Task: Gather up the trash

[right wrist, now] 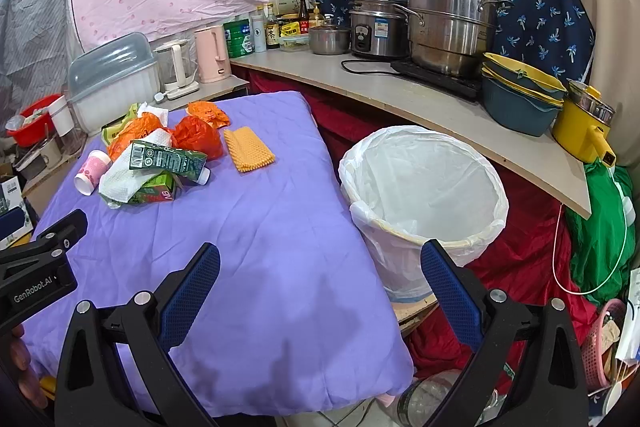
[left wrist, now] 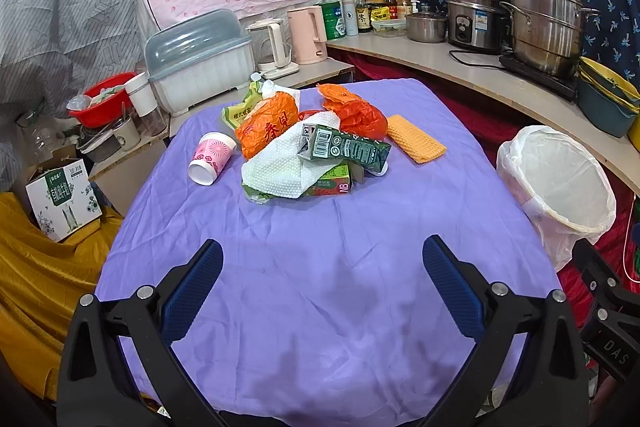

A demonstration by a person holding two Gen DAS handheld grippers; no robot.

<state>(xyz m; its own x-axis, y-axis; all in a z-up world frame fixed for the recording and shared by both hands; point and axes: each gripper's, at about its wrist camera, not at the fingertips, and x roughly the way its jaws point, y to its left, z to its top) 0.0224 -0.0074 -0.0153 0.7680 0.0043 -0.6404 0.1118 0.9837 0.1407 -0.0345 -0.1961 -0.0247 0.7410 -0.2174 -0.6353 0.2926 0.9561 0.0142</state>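
Note:
A heap of trash lies at the far part of the purple-covered table [left wrist: 320,267]: a dark green carton [left wrist: 346,147], a white paper towel [left wrist: 280,163], orange plastic bags [left wrist: 266,131], a red-green box [left wrist: 330,183], a pink paper cup [left wrist: 212,157] on its side and an orange waffle cloth [left wrist: 416,138]. A bin with a white liner [right wrist: 424,187] stands right of the table. My left gripper [left wrist: 322,287] is open over the near tablecloth, holding nothing. My right gripper [right wrist: 320,287] is open near the table's right edge, beside the bin, also holding nothing.
A counter [right wrist: 400,95] behind the bin carries steel pots [right wrist: 452,23], a rice cooker, bottles and stacked bowls [right wrist: 520,95]. Kettles [left wrist: 306,35] and a covered dish rack [left wrist: 200,59] stand behind the table. A red basin [left wrist: 102,99] and a cardboard box [left wrist: 62,199] sit left.

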